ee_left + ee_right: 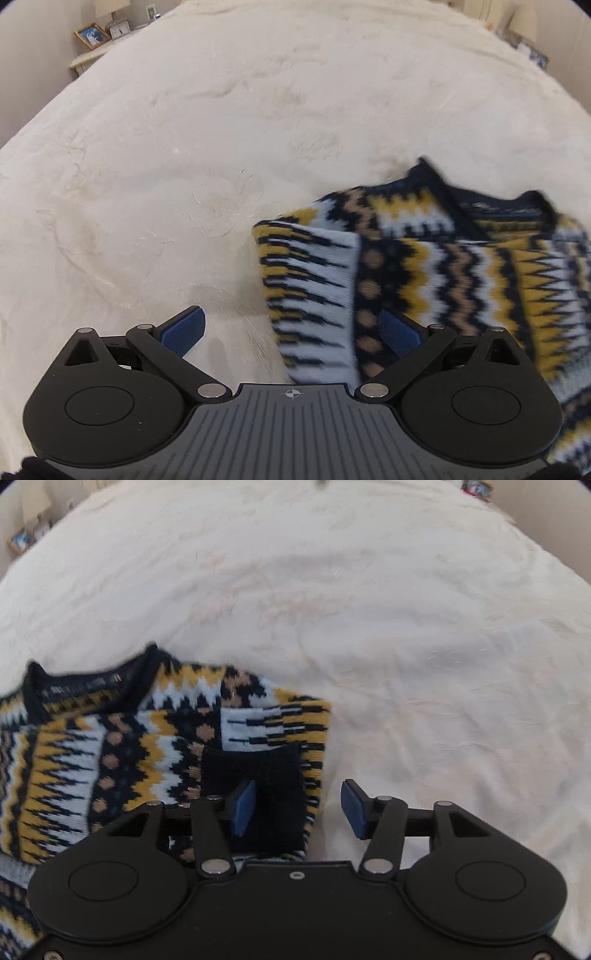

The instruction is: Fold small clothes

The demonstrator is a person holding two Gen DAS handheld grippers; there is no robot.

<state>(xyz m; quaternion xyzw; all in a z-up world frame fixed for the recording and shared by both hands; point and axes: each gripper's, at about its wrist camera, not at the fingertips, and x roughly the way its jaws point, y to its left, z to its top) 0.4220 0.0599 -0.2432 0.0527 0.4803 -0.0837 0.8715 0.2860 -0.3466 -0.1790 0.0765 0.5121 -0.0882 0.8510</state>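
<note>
Black linkage arms and a grey ribbed housing fill the foreground of the left wrist view; the left gripper [291,332] stands with its blue pads spread wide, nothing between them. Its left pad [183,331] is over bare bedding, its right pad over the sweater's edge.

Largest item: a cream plush bedspread [184,147] covering the whole bed, its nap marked with swirls and creases.

Next: a knit sweater [461,266] in navy, mustard, white and tan zigzag bands, lying on the bedspread near both grippers, dark neckline farthest from the cameras. One sleeve [314,288] is folded across the body. In the right wrist view the other sleeve's dark ribbed cuff [273,797] lies folded onto the sweater's body [110,746].

The right gripper [299,808] is likewise wide apart and empty, with one pad [243,806] over the cuff and the other over bedding.

Smallest: a gold picture frame [91,36] on a side table beyond the bed.
</note>
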